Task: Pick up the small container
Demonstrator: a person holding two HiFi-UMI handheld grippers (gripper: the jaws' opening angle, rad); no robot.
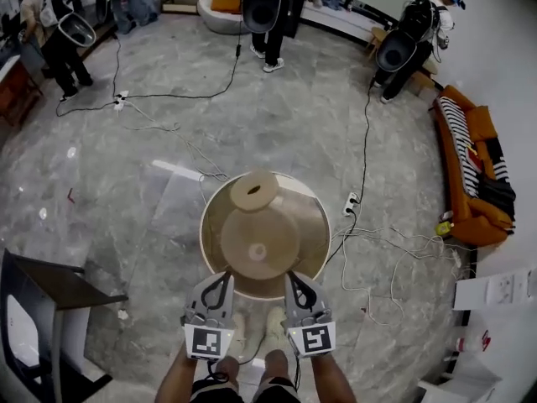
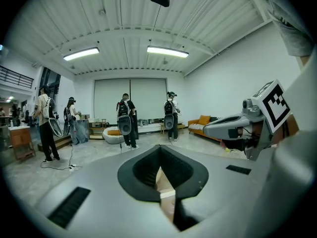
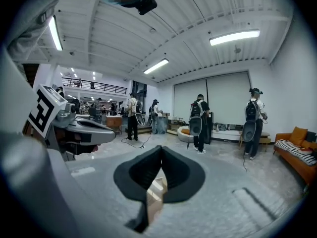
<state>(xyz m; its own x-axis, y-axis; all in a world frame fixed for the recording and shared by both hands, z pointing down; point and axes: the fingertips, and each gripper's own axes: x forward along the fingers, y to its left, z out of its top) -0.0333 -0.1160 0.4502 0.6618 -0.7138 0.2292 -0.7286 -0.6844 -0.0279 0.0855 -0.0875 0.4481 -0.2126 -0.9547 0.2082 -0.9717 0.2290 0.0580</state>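
The small round tan container (image 1: 254, 191) lies dead ahead, across the round beige table (image 1: 309, 225). The left gripper (image 1: 220, 279) and right gripper (image 1: 294, 279) are equally near it, jaws pressed together on nothing.

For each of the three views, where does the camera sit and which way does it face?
Head view: on the person's head, looking steeply down at the round table; forearms, left gripper and right gripper show.
Left gripper view: on the left gripper, level across the room; its shut jaws and the right gripper show.
Right gripper view: likewise; shut jaws, left gripper at left.
Shared: both gripper views see the orange sofa.
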